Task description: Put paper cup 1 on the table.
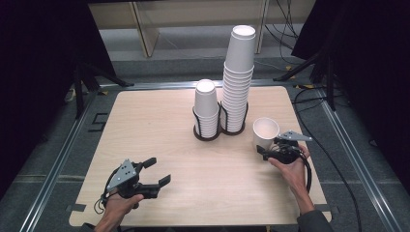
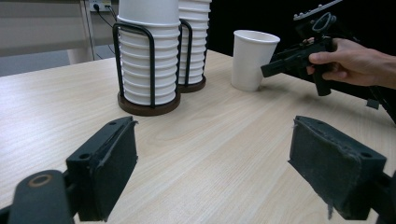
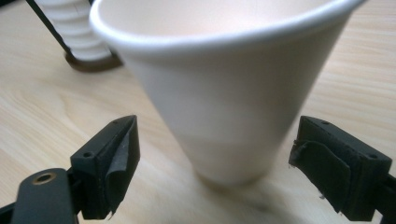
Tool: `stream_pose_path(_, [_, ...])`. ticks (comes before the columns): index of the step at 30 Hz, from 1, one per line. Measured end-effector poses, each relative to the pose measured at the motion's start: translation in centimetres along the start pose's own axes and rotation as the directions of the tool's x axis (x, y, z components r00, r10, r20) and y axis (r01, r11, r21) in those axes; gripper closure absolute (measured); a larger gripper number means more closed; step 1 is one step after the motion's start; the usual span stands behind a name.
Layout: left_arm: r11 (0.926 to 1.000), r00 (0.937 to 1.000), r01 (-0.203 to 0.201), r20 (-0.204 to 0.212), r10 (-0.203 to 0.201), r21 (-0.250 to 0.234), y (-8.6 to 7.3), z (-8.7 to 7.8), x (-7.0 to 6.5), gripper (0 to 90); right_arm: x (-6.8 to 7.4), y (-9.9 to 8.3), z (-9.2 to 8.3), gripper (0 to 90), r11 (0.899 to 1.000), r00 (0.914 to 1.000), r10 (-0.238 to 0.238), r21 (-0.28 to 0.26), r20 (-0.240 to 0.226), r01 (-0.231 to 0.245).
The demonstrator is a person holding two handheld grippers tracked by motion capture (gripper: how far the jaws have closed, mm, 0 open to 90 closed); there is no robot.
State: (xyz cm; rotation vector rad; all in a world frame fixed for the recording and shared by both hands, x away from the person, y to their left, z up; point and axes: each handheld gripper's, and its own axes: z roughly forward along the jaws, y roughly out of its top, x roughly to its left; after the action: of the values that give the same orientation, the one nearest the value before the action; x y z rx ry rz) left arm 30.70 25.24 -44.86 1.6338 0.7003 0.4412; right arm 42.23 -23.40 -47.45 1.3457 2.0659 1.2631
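The table (image 1: 159, 130) fills the middle of the high view, and at its upper centre two wire racks keep stacks upright — the tall stack (image 1: 238, 77) on the right, the short stack (image 1: 206, 108) touching it on the left — probably so single cups can be drawn off the top. The loose cup (image 1: 265, 131) stands upright right of centre, just beside the racks, mouth up. The right gripper (image 1: 269, 151) comes level at its lower wall; in the right gripper view the cup (image 3: 229, 93) sits between the jaws, which stand wide, pads apart from it on both sides. The left gripper (image 1: 158, 171), lower left, rests near the table edge — jaws spread, holding nothing.
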Motion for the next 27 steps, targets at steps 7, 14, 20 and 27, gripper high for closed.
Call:
stream_pose_path(7, [1.0000,1.0000,0.001,-0.002,-0.001,-0.001,0.0,0.0,0.0,14.5,0.8,-0.6,-2.2,15.4,0.999,0.9993,0.035,0.024,0.015,-0.035])
stream_pose_path(14, [1.0000,1.0000,-0.002,-0.004,0.002,0.002,0.0,0.0,0.1,14.5,2.2,-0.4,-4.7,15.5,0.999,0.9997,-0.003,-0.033,0.026,0.004])
stream_pose_path(20, [0.9996,0.9998,0.004,-0.018,-0.003,0.029,0.0,-0.2,0.1,14.5,3.5,0.4,-5.9,16.5,0.996,0.9976,-0.069,-0.050,-0.008,0.069])
stream_pose_path(27, [0.9996,0.9999,0.001,-0.017,0.000,0.028,0.0,-0.1,0.1,14.5,5.0,2.0,-7.3,16.7,0.991,0.9946,-0.102,-0.095,-0.022,0.099])
